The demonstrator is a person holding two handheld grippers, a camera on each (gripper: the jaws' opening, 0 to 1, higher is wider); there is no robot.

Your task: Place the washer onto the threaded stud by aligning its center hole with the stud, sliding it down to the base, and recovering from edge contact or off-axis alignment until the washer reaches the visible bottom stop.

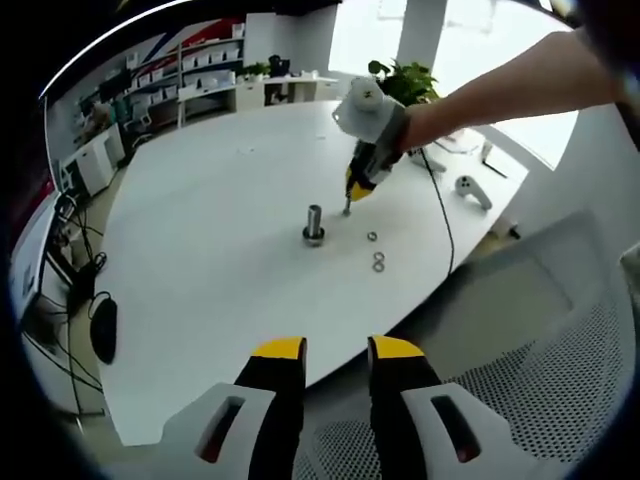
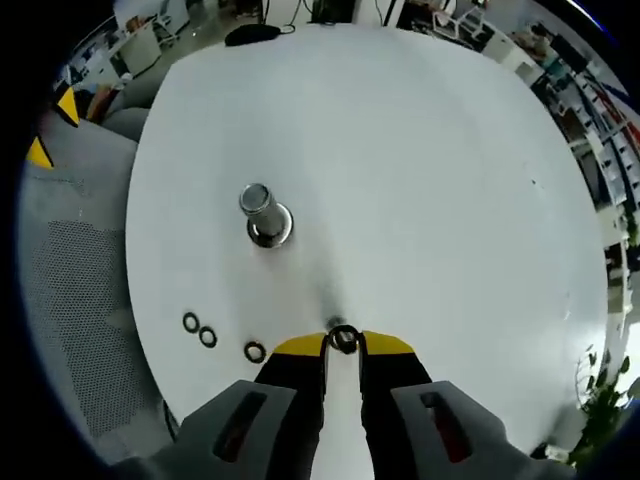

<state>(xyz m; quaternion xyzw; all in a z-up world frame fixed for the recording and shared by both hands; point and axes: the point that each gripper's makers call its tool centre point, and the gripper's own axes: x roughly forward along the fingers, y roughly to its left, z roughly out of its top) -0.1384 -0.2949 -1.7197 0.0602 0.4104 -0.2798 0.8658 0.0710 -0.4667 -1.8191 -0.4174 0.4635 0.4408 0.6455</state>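
Observation:
A metal threaded stud stands upright on its round base on the white table. My right gripper is shut on a small dark washer, held just above the table to one side of the stud. Three loose washers lie on the table: a pair and a single one. My left gripper hangs open over the table's near edge, well back from the stud, with nothing between its fingers.
A grey mesh chair stands by the table edge. A black mouse lies far off. Controllers and a cable lie near a plant. Shelves line the back wall.

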